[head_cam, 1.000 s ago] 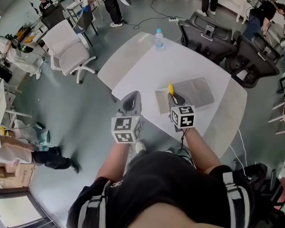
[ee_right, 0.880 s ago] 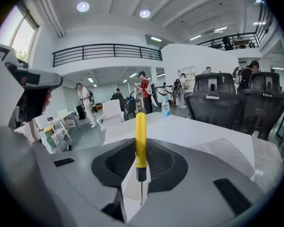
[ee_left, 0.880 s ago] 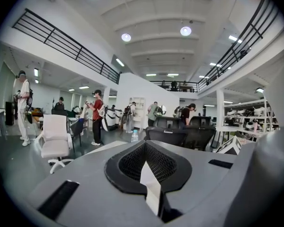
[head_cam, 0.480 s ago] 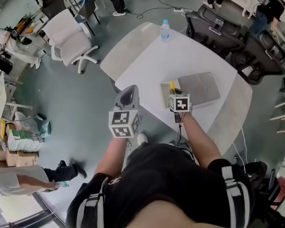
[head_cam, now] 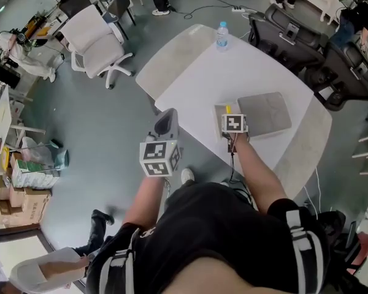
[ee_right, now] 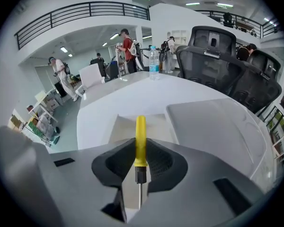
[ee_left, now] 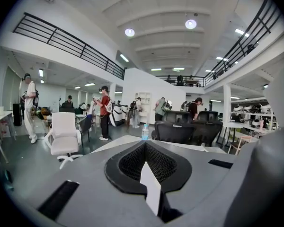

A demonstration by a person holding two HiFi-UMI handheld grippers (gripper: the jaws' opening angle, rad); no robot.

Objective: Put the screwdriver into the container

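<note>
A yellow-handled screwdriver (ee_right: 140,141) is clamped by its black collar and shaft between the jaws of my right gripper (ee_right: 138,174), with the handle pointing forward. In the head view the right gripper (head_cam: 230,119) hovers over the near-left part of the grey container (head_cam: 267,112), and the yellow handle (head_cam: 228,109) sticks out ahead of it. In the right gripper view the container's shallow tray (ee_right: 120,126) lies straight below the handle, with a broad flat grey panel (ee_right: 217,126) beside it. My left gripper (head_cam: 167,118) hangs off the table over the floor, jaws together and holding nothing.
The white table (head_cam: 233,72) carries a water bottle (head_cam: 221,35) at its far edge. Black office chairs (head_cam: 294,35) stand behind the table and a white chair (head_cam: 95,38) stands at the left. Several people move about in the background.
My right gripper has moved forward with the screwdriver, from the table's near edge to over the container. The left gripper has stayed off the table's left side.
</note>
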